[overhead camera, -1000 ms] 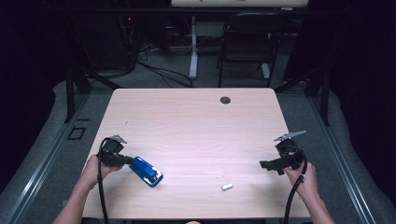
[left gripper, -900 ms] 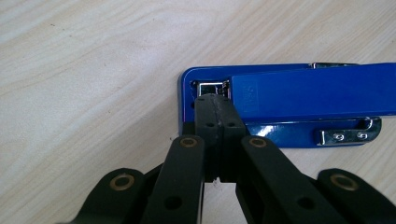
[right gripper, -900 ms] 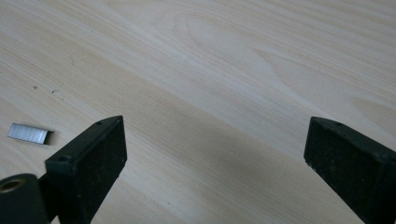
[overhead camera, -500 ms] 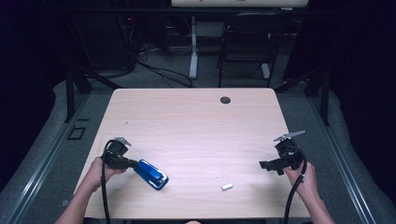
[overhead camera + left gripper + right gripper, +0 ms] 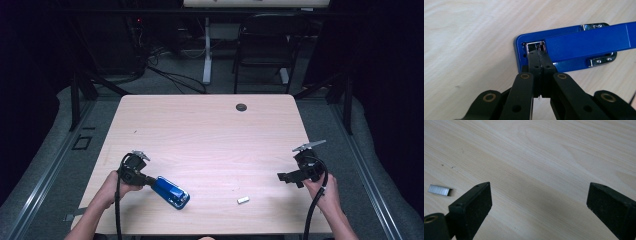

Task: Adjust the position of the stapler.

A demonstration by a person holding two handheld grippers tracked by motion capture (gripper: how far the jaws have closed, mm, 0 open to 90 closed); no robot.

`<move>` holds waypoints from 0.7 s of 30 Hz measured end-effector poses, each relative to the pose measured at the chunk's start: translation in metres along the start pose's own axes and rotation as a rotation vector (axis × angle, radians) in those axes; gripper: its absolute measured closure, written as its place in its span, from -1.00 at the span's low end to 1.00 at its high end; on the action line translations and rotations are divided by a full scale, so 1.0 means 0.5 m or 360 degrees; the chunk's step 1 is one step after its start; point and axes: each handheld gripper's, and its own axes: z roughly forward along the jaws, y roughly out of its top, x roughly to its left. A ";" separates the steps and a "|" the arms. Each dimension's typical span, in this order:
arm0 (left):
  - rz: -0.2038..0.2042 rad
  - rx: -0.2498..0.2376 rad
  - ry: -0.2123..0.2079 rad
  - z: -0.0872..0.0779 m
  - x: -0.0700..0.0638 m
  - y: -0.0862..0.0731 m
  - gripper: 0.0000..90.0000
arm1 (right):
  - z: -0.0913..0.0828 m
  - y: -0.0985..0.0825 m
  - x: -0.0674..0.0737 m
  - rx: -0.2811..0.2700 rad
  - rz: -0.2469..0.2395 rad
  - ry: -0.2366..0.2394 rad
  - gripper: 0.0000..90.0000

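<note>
A blue stapler (image 5: 171, 192) lies on the wooden table (image 5: 210, 135) near its front left. My left gripper (image 5: 151, 182) is shut, its tips against the stapler's rear end. In the left gripper view the closed jaws (image 5: 539, 53) meet at the metal part at the back of the stapler (image 5: 584, 42), with nothing visibly between them. A small silver strip of staples (image 5: 243, 200) lies near the front edge, also seen in the right gripper view (image 5: 439, 190). My right gripper (image 5: 283, 177) is held at the table's right, open, with bare wood between its jaws (image 5: 541, 202).
A small black round grommet (image 5: 241, 107) sits in the table's far side. Beyond the table stand a dark chair (image 5: 262, 45) and cables on the floor. Each gripper trails a black cable toward the front edge.
My left gripper and the blue stapler have shifted together to the right and slightly toward the front edge. The right gripper and the staple strip have stayed put.
</note>
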 end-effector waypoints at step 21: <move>0.0035 -0.0036 0.0087 -0.024 -0.029 0.005 0.80 | -0.001 -0.002 0.000 0.0010 0.0011 -0.0005 -0.87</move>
